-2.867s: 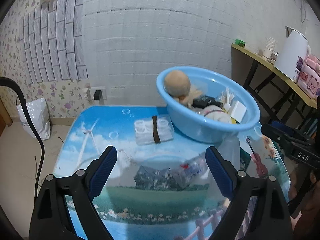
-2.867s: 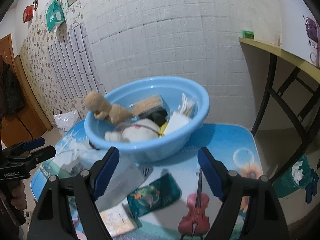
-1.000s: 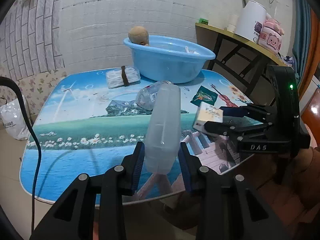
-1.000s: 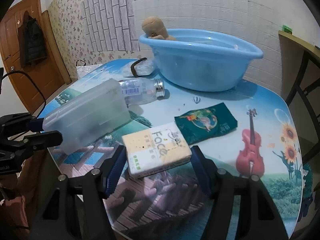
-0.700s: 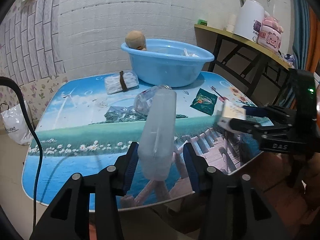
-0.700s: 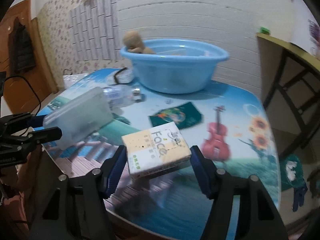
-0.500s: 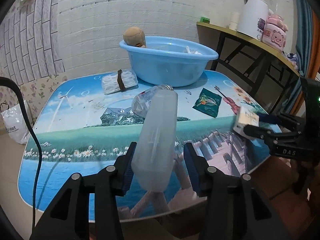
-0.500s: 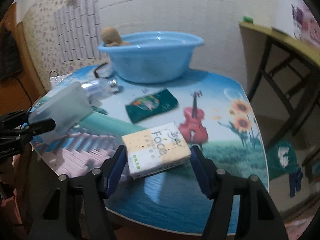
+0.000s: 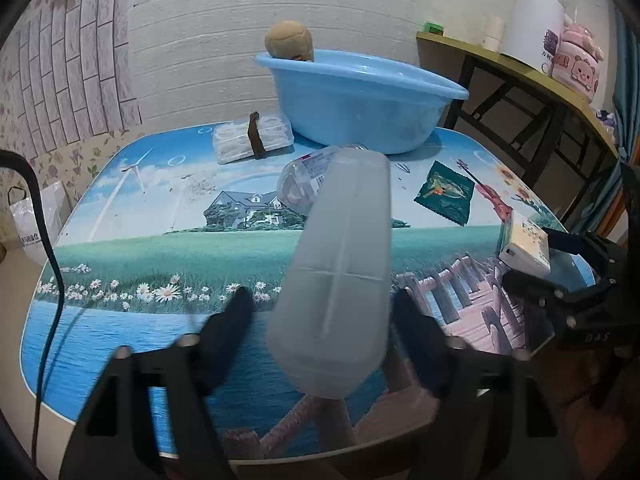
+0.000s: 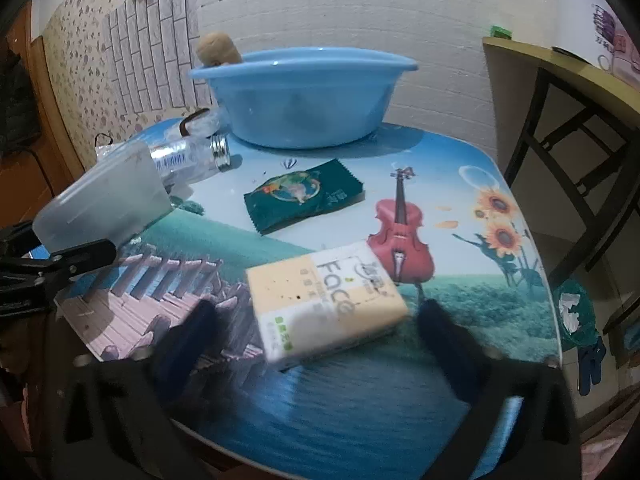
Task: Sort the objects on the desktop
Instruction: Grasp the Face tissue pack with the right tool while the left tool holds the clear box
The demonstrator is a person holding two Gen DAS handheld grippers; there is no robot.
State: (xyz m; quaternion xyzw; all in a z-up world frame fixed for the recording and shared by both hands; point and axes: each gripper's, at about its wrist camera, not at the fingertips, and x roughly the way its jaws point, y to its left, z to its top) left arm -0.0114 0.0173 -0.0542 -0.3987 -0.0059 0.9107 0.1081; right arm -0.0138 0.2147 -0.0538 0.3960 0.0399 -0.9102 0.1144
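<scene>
The left gripper [image 9: 320, 312] is seen with its jaws spread wide, having just been opening; the frosted plastic case [image 9: 340, 272] lies between them, and a gap is visible on either side, so that it is not pressed by the pads. The jaws are blurred. Whether the case rests on the tabletop [image 9: 160, 248] or is still in the air cannot be told; its near end hangs over the near edge. Beyond its far end a clear bottle [image 9: 304, 180] is partly hidden behind it.

The right gripper [image 10: 316, 328] is likewise spread, its jaws having just been opening, with the tissue pack [image 10: 324, 304] between them. Space is seen on both sides of the pack, so no grip is shown. The pack is tilted and smeared by motion, and contact with the tabletop cannot be judged.

Ahead of the right jaws a green sachet [image 10: 304, 196] lies flat, and further ahead the blue basin [image 10: 304, 96] stands, with a tan doll head [image 10: 218, 50] showing over its rim; what else the basin holds is hidden. A banded clear box [image 9: 254, 140] is seen beyond the left jaws, beside the basin
</scene>
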